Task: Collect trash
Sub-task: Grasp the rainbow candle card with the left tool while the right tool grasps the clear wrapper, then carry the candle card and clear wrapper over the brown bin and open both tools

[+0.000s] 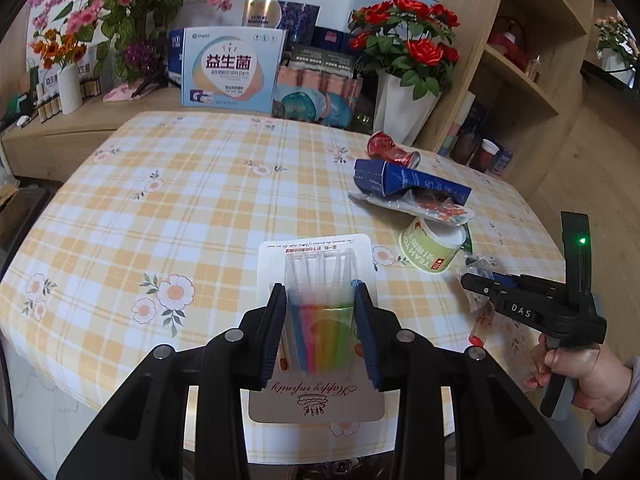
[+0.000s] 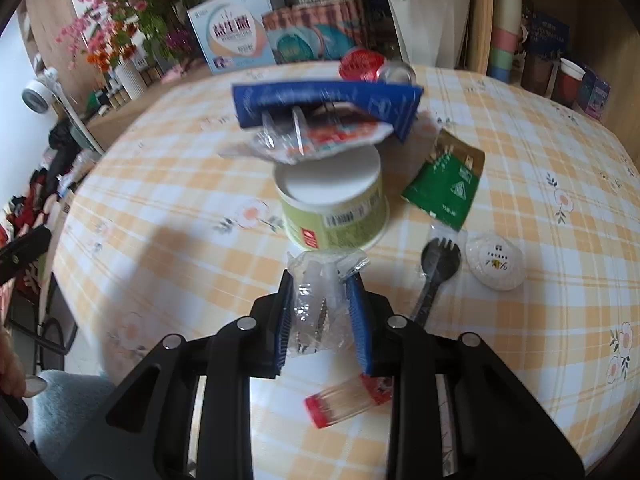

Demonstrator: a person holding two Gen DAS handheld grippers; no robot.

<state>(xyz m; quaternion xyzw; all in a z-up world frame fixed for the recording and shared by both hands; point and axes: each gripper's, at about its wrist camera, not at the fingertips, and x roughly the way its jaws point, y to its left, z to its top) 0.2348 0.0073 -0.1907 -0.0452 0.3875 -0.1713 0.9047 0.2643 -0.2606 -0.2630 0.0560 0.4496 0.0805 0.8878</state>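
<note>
Left gripper (image 1: 320, 320): we clamp candle blister pack (image 1: 318, 300), lifted off checked surface (image 1: 200, 200) for disposal. Right gripper (image 2: 320, 312): jaws pinch crumpled clear wrapper (image 2: 320, 292) beside green paper cup (image 2: 334, 204). Black spork (image 2: 436, 268), green sachet (image 2: 446, 182), crushed red can (image 2: 362, 65) await collection.

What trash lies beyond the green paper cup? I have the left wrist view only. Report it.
Observer: A green sachet lies flat beside the green paper cup.
Operator: Go on. Check nearer the right gripper.
Observer: A black spork lies there, with a round white packet next to it.
Operator: Confirm what the right gripper has.
Observer: The right gripper pinches a crumpled clear plastic wrapper between its pads.
</note>
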